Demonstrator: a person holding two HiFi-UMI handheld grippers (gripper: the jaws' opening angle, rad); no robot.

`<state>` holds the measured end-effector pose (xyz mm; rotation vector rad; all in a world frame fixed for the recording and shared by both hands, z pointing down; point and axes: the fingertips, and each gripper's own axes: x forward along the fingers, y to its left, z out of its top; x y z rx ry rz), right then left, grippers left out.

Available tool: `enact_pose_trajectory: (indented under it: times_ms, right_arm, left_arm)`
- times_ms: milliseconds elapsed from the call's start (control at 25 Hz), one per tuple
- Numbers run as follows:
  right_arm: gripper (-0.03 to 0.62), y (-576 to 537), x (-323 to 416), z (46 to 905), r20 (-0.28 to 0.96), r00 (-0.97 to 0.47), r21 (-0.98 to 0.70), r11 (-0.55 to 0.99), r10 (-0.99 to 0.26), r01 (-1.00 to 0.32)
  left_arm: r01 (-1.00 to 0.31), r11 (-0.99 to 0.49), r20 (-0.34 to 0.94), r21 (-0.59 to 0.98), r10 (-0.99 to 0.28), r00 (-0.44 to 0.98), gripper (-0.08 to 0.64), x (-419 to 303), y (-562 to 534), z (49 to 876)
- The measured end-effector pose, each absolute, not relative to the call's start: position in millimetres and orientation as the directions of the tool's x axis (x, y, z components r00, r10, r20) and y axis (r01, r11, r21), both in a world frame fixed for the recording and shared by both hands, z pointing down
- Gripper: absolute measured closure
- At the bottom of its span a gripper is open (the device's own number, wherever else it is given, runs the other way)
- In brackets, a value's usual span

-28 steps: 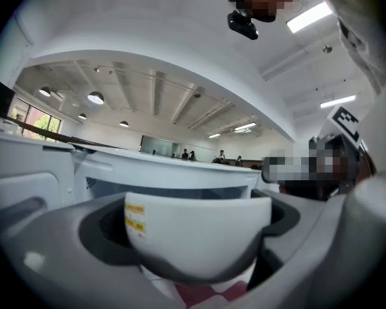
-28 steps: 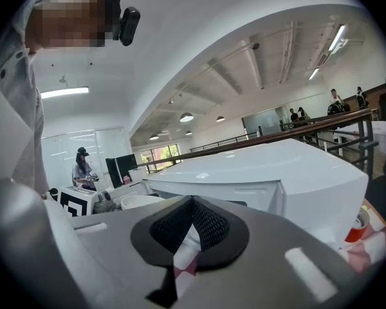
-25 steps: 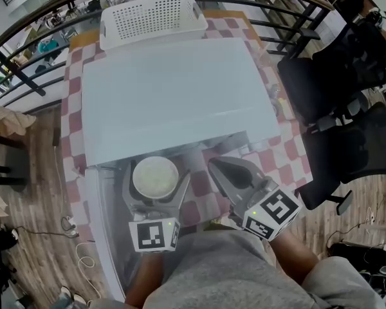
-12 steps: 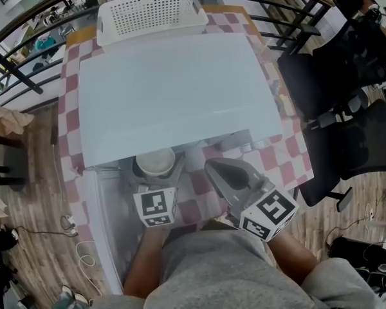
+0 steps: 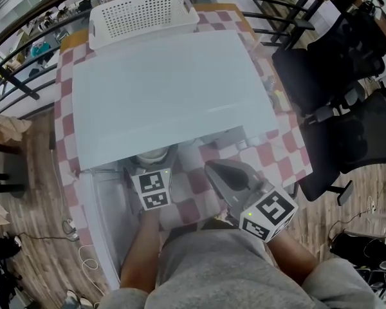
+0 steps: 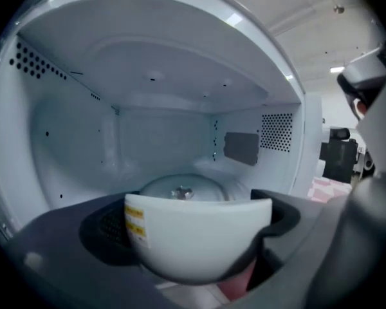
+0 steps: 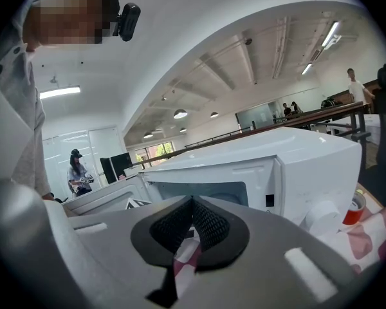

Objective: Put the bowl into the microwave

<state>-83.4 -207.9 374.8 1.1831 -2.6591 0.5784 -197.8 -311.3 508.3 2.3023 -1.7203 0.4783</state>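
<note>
The white bowl (image 6: 196, 237) sits between the dark jaws of my left gripper (image 6: 196, 219), which is shut on it. It hangs in the mouth of the open microwave cavity (image 6: 161, 127), just in front of and above the glass turntable (image 6: 180, 188). In the head view only the bowl's near rim (image 5: 150, 154) shows under the front edge of the white microwave (image 5: 167, 89), with my left gripper (image 5: 152, 166) behind it. My right gripper (image 5: 226, 172) rests to the right over the checked cloth, shut and empty; its jaws (image 7: 192, 201) point at the microwave's front (image 7: 257, 172).
The microwave door (image 5: 100, 217) stands open to the left. A white perforated basket (image 5: 141, 15) sits behind the microwave. Control knobs (image 7: 321, 217) are at the front right. Black office chairs (image 5: 334, 76) stand right of the table, railings behind it.
My left gripper has carried the bowl forward, from in front of the microwave into its opening, so the top edge now hides most of the bowl. The right gripper has hardly moved.
</note>
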Motion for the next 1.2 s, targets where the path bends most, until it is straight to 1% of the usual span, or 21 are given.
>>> enact_pose_trajectory:
  times_ms: [480, 1040, 1200]
  right_arm:
    - [0.592, -203, -80, 376, 0.307, -0.663, -0.282, 0.600, -0.683, -0.749]
    - [0.592, -204, -76, 380, 0.313, -0.654, -0.292, 0.586, -0.689, -0.756]
    - [0.592, -203, -79, 378, 0.308, -0.661, -0.294, 0.593, -0.684, -0.750]
  left_arm:
    - [-0.963, -0.265, 0.437, -0.049, -0.872, 0.218, 0.018, -201, -324, 518]
    - [-0.962, -0.262, 0.420, -0.076, -0.884, 0.208, 0.018, -201, -344, 516]
    - [-0.965, -0.245, 0.454, -0.091, -0.873, 0.179, 0.018, -206, -337, 522]
